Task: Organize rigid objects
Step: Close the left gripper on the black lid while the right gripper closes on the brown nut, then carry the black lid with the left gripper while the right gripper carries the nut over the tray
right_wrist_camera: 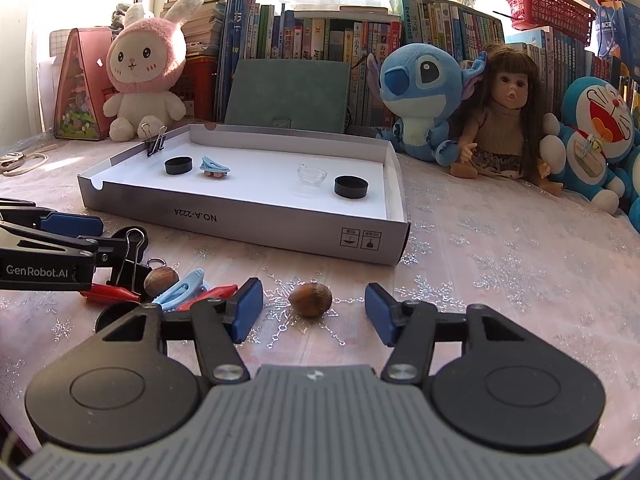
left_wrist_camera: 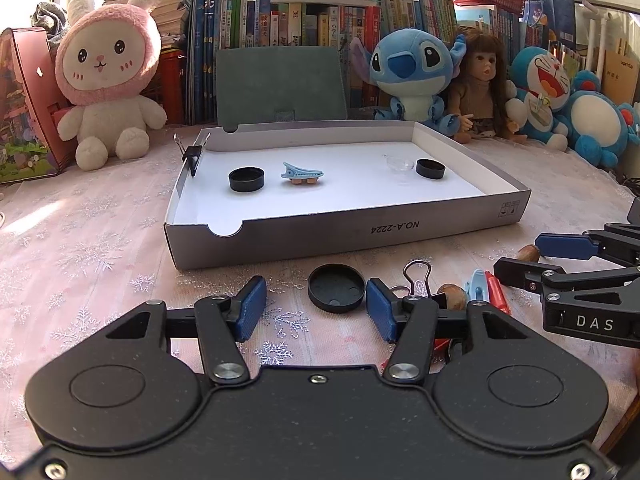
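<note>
We read "NO.A-2224" on the shallow grey cardboard box [left_wrist_camera: 320, 236]. Our left tongs [left_wrist_camera: 316, 308] gape around a black round lid [left_wrist_camera: 337, 288]; our right tongs [right_wrist_camera: 314, 312], marked "DAS", gape around a brown hazelnut [right_wrist_camera: 310, 299]

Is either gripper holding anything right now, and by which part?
Nothing is held. Left gripper straddles a black cap; right gripper straddles a nut, untouched.
</note>
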`<state>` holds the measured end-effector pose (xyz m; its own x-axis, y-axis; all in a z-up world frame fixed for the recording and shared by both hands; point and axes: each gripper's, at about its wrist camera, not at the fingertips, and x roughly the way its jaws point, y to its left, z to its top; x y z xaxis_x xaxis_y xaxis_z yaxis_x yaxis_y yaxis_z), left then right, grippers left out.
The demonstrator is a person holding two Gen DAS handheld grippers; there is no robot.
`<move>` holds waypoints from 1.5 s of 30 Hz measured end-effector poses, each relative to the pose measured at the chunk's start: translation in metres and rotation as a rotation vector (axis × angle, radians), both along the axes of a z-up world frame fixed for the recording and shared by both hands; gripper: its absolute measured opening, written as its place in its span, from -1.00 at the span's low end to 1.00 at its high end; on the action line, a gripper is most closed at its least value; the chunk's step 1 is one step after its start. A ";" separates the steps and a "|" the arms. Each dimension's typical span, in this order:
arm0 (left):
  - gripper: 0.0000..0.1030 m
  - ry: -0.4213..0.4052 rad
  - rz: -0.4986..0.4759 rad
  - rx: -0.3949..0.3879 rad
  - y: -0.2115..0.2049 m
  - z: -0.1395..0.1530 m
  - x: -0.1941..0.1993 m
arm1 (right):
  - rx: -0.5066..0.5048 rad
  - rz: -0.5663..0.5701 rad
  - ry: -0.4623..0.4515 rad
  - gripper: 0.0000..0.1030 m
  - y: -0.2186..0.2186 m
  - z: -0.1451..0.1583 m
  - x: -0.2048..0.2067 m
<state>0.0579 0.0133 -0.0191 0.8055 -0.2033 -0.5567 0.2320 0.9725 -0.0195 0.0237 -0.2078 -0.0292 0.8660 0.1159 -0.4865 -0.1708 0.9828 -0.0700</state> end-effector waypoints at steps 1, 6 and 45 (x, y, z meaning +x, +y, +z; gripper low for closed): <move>-0.07 -0.001 -0.003 -0.001 0.000 0.000 0.000 | -0.005 0.002 -0.002 0.32 0.001 0.000 0.000; -0.44 0.004 0.000 -0.010 0.002 0.002 0.000 | -0.011 0.023 0.010 0.28 0.002 0.001 -0.003; -0.45 0.081 0.039 -0.129 0.045 0.083 0.089 | 0.202 -0.039 0.097 -0.50 -0.020 0.085 0.095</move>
